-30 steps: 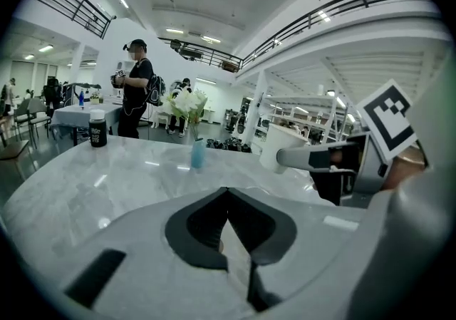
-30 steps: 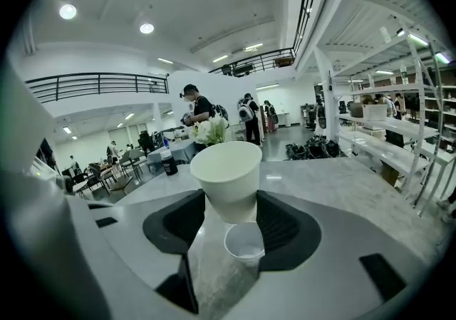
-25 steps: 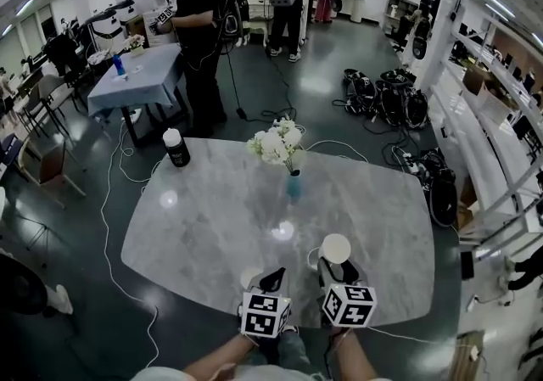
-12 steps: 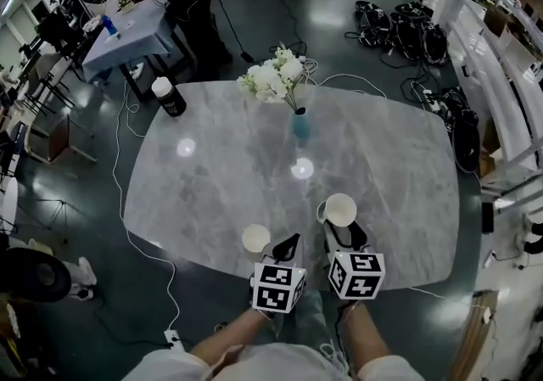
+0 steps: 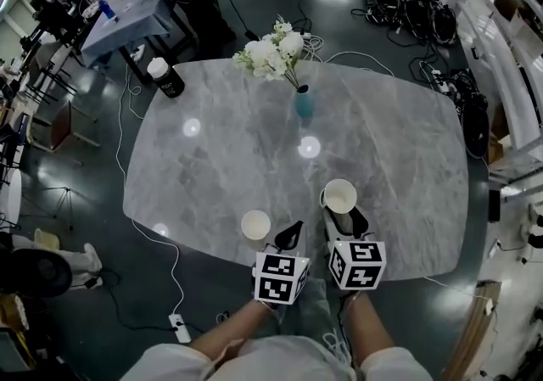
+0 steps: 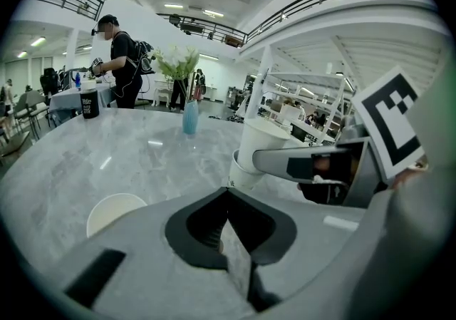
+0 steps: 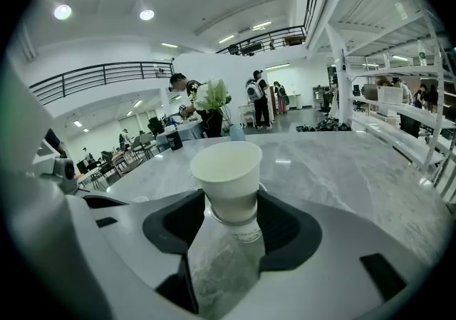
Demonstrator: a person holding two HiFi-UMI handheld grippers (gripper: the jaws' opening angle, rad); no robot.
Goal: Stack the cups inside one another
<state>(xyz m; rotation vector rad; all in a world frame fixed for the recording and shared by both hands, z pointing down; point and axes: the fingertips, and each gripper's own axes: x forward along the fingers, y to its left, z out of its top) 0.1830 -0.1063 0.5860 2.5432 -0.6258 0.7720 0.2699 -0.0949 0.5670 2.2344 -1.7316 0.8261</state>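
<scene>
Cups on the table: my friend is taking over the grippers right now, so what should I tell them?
Left gripper: jaws together, holding nothing, just right of the loose cup.
Right gripper: jaws shut on the held cup, which is upright. It looks like one cup nested in another, but I can't be sure.
Loose cup: stands open side up near the table's front edge, apart from the held cup.
Done: one cup is gripped.
Left: the loose cup is not yet stacked; probably nest it with the held one.

A grey marble counter [image 5: 212, 159] stands on dark glossy floor [image 5: 399, 27]; white shelving [image 5: 517, 57] lines the right.
</scene>
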